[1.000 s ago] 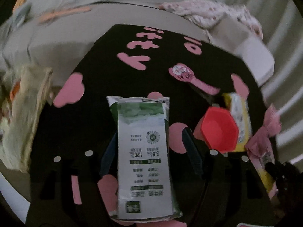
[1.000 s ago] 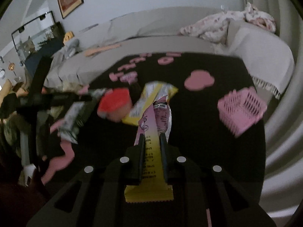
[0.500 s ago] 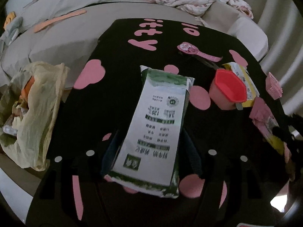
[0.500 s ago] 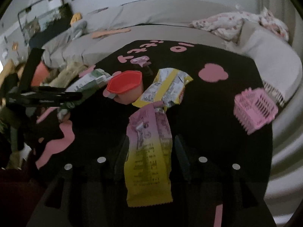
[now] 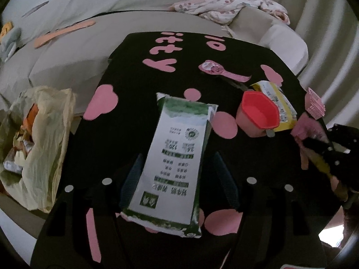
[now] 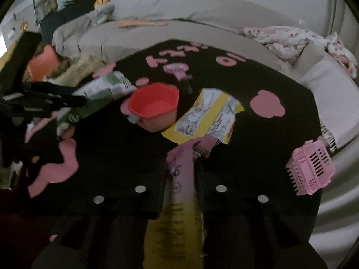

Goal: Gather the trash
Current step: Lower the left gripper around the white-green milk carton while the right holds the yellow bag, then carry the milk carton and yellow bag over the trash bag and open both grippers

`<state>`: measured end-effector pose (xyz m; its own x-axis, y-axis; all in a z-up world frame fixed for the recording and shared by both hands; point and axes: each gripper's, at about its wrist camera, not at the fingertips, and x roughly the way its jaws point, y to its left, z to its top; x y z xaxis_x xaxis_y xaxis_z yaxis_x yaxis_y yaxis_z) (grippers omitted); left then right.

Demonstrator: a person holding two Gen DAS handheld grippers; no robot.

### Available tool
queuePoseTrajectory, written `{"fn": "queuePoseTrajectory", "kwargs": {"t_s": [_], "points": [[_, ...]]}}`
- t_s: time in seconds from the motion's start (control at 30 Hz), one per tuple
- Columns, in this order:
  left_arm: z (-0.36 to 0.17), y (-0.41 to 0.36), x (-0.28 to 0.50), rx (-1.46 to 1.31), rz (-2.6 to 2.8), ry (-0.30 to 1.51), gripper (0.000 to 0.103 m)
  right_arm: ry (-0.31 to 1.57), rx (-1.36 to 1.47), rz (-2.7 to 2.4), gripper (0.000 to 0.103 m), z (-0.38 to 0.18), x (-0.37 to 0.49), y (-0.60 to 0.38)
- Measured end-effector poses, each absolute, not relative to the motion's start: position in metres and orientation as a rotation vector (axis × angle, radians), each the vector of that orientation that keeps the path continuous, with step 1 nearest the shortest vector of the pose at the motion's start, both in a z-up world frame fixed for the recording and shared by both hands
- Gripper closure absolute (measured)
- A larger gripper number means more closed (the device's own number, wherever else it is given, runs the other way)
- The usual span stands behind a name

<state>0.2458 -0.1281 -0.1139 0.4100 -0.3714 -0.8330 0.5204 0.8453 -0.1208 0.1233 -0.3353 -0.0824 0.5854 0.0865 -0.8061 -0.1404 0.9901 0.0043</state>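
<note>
Trash bag [image 5: 42, 143] sits at table's left edge. Left gripper [image 5: 177, 174] pinches milk carton [image 5: 177, 157] w/ wide jaws: keep squeeze, carry left. Right gripper [image 6: 181, 179], just re-closing, clamps pink-yellow wrapper [image 6: 179, 192] above table [image 6: 258, 134]; follow after.

Both cams sit right on the tongs, looking steeply down along the fingers, close over the black tabletop [image 5: 139, 51] with pink shapes. The left one faces the grey sofa [image 5: 74, 42] from the left side, the right one from further right. Both catch the red cup [image 5: 258, 114], the yellow wrapper [image 6: 208, 116] and each other's tongs at the frame edge.
</note>
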Motion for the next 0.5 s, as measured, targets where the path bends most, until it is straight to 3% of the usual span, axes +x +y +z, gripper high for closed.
{"fn": "queuePoseTrajectory", "kwargs": {"t_s": [0.43, 0.5], "points": [[-0.126, -0.163, 0.285, 0.278, -0.556, 1.050, 0.041, 0.796, 0.167, 0.129, 0.081, -0.042, 0.103, -0.368], [-0.130, -0.162, 0.288, 0.254, -0.565, 1.075, 0.045, 0.787, 0.161, 0.126, 0.081, -0.042, 0.102, -0.365]]}}
